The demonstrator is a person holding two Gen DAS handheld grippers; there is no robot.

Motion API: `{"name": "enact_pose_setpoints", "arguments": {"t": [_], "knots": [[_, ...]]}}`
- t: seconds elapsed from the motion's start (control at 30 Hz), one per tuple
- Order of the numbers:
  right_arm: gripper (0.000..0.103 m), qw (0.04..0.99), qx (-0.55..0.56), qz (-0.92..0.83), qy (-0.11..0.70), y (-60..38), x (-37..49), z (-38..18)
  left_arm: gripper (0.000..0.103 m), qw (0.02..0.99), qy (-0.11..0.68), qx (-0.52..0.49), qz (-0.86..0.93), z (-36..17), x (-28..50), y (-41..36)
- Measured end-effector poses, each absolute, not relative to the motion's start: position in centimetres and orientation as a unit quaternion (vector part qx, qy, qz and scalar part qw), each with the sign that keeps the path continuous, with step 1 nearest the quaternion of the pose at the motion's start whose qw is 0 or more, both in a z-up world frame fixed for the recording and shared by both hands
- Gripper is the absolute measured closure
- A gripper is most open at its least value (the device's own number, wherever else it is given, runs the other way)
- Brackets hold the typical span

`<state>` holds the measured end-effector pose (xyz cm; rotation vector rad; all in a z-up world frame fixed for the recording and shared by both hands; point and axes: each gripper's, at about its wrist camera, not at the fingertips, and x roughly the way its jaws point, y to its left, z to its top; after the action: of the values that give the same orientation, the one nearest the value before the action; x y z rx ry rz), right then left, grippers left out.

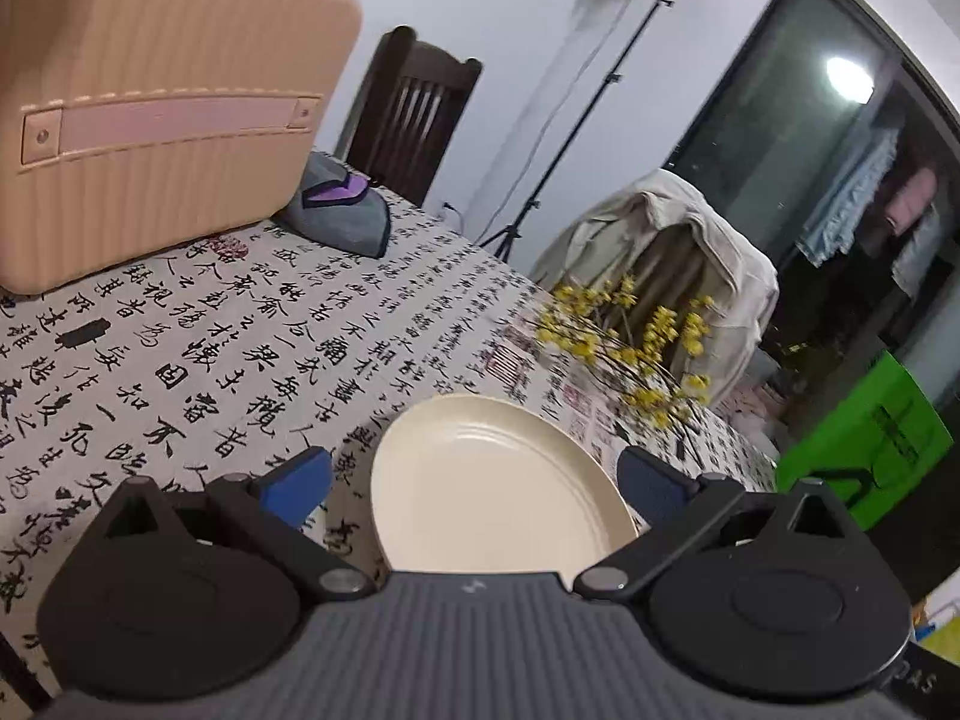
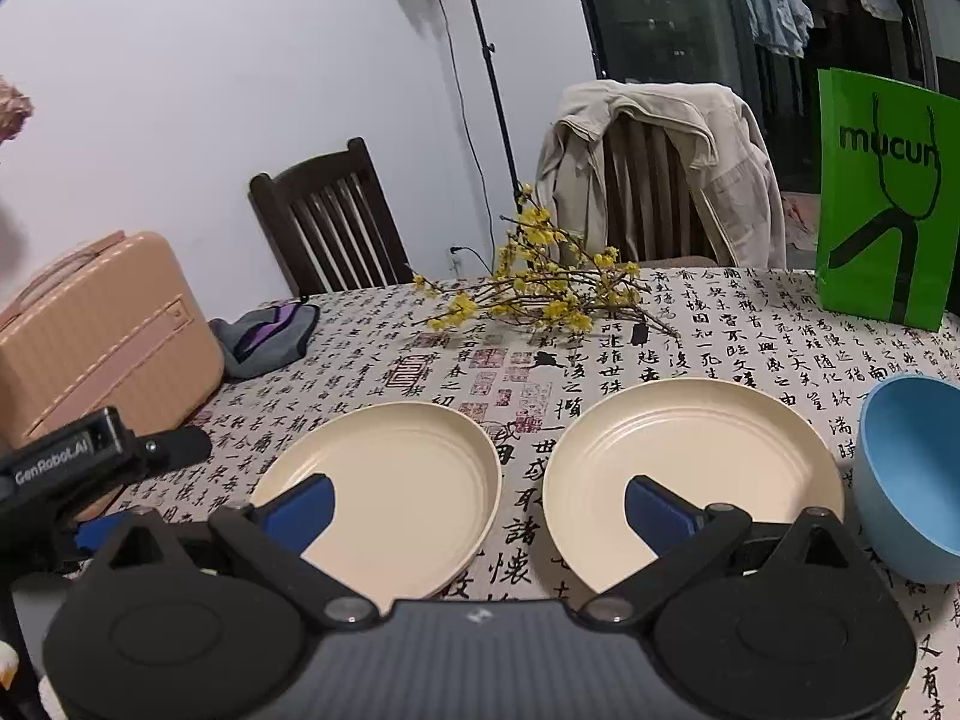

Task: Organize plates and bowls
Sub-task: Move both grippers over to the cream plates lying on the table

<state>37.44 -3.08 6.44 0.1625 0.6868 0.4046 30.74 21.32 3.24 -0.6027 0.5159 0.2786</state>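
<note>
A pink suitcase (image 2: 102, 336), grey pouch (image 2: 267, 336) and yellow flowers (image 2: 540, 288) on the tablecloth (image 2: 720, 324) — green bag (image 2: 882, 198) too.

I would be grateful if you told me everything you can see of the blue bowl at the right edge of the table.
The blue bowl shows only in the right wrist view, partly cut off by the frame edge. It is light blue, matte and smooth, possibly plastic, with deep rounded walls and a thin rim. It stands upright on the calligraphy tablecloth, and what shows of its inside looks empty. It sits just right of the right cream plate; whether they touch is unclear. No fingers hold it.
</note>
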Motion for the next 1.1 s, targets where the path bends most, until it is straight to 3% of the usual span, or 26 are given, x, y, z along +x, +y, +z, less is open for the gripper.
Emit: {"name": "enact_pose_setpoints", "arguments": {"t": [0.4,1.1], "knots": [[0.0,0.917,0.073,0.176,0.351,-2.1,40.0,5.6,0.0,0.904,0.236,-0.311,0.176,-0.2,32.5,24.7],[0.0,0.907,0.08,0.164,0.381,-0.3,42.9,4.1,0.0,0.907,0.251,-0.295,0.168,-1.4,33.1,25.1]]}}
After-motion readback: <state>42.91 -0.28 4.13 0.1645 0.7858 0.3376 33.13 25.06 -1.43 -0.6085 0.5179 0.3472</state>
